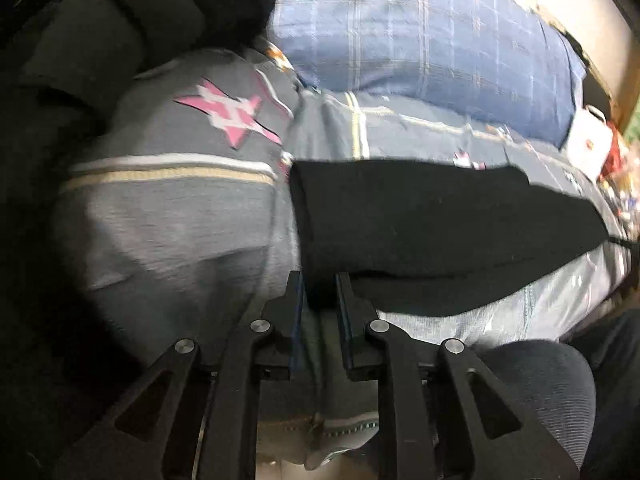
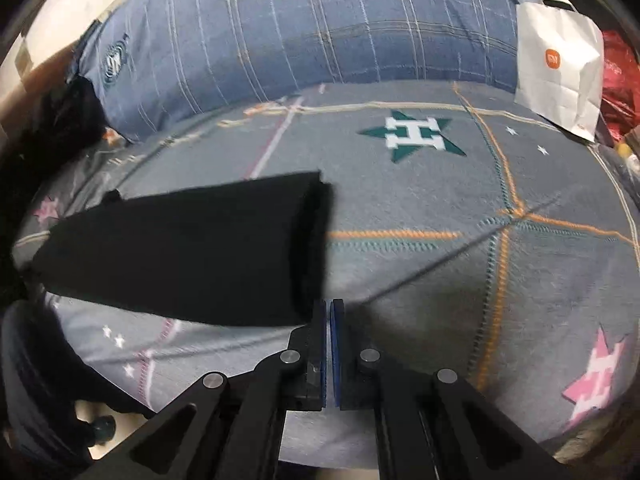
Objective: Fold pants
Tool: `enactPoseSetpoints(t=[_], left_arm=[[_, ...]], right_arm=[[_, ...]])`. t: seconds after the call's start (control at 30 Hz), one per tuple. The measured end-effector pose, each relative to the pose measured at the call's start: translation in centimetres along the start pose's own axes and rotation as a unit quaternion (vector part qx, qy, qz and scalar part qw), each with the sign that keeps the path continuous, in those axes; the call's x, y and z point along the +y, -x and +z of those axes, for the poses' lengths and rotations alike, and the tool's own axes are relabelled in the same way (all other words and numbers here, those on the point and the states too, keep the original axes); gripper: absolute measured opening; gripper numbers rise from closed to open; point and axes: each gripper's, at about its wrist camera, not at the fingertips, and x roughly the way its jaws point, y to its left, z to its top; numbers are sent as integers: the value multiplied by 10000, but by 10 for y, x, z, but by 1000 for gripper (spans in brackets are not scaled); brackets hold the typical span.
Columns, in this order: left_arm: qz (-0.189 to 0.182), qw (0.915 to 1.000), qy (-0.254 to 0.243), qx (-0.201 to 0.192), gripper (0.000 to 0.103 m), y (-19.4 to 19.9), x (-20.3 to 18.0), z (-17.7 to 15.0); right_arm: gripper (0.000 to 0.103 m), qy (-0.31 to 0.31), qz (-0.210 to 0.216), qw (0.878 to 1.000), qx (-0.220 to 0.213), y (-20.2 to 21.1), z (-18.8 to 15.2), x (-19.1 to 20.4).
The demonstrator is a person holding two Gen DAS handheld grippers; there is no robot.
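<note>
Pants [image 1: 440,220] stretched w/ each end pinched: left tool [image 1: 320,280] grips one corner, right tool [image 2: 329,304] nearly closed on the other, prob. to keep fabric taut above bed [image 2: 440,200] for folding.

Black hand-held gripper [image 2: 329,308], blue pads [image 2: 334,344]

Bed with grey star-patterned cotton sheet [image 2: 420,208]; blue plaid pillow [image 2: 320,32] at far side; white paper bag [image 2: 560,68] far right.
</note>
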Motion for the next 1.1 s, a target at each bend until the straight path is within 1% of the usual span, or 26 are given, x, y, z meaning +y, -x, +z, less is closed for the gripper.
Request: enactPoseSetpoints(t=[0.07,0.13,0.17,0.2,0.23,0.27,0.33,0.4,0.43,0.47,0.5,0.53,0.57,0.6,0.67,0.7,0.73,0.77,0.8,0.83,0.87,0.93,0.97,1.0,1.03,1.1], left_arm=[[-123,9995,223,-197,15,12,2,3],[-294,9984,338,-357,15,20,-3,15],[-376,9978,336,-419,19,21,-7,22],[-485,9972,317,-466,30,20,-12,28],[-564,9971,238,-448,37,13,-20,35],[-564,9975,145,-396,40,6,-27,39],[-526,9983,-244,-97,40,-19,-43,40],[-232,9975,-591,305,40,-42,-52,30],[-123,9953,-776,570,40,-53,-54,21],[-120,9939,-811,738,40,-58,-52,13],[-194,9934,-783,817,40,-58,-49,4],[-299,9940,-762,728,40,-52,-46,-2],[-325,9938,-757,751,40,-49,-45,-6],[-338,9935,-744,794,40,-46,-43,-8],[-270,9941,-683,797,40,-38,-41,-6],[-198,9953,-667,668,40,-30,-42,-1],[-190,9967,-636,468,40,-22,-44,5],[-249,9976,-575,304,40,-16,-46,13],[-358,9980,-503,160,40,-11,-48,20],[-557,9974,-447,64,40,-10,-53,31],[-691,9964,-478,117,40,-16,-59,39],[-749,9939,-698,399,40,-41,-75,49],[-748,9919,-774,670,40,-57,-81,50],[-780,9860,-929,1145,40,-77,-87,46],[-729,9829,-1062,1319,40,-86,-91,39],[-627,9806,-1369,1255,40,-82,-97,33]], right_arm=[[1,51,-286,9995,-90,10,1,-3],[1,282,-653,9970,-301,23,5,5],[1,454,-720,9954,-446,30,9,14],[1,545,-704,9945,-544,34,14,22],[1,605,-633,9941,-637,36,20,33],[1,643,-511,9943,-675,37,26,44],[2,687,-215,9953,-652,31,35,62],[2,755,35,9962,-424,16,38,73],[2,813,129,9965,-144,2,36,76],[2,867,199,9959,144,-9,31,78],[2,944,198,9943,445,-21,24,78],[3,1005,154,9925,686,-30,18,76],[3,1027,198,9911,828,-36,9,72],[3,976,331,9930,577,-28,4,66],[3,814,464,9915,901,-29,-2,55],[3,823,418,9898,1087,-30,-4,53],[3,953,118,9889,1133,-27,-5,55],[3,1022,-37,9894,1036,-22,-2,57],[3,1013,-29,9910,878,-13,3,62],[3,924,109,9939,588,0,13,69],[3,875,223,9952,373,8,20,78],[4,850,548,9949,69,17,39,102],[4,914,806,9925,17,16,51,125],[4,1028,1015,9895,-39,13,59,149],[4,1145,1158,9866,-75,9,65,170],[4,1324,1545,9790,-101,-3,73,224]])
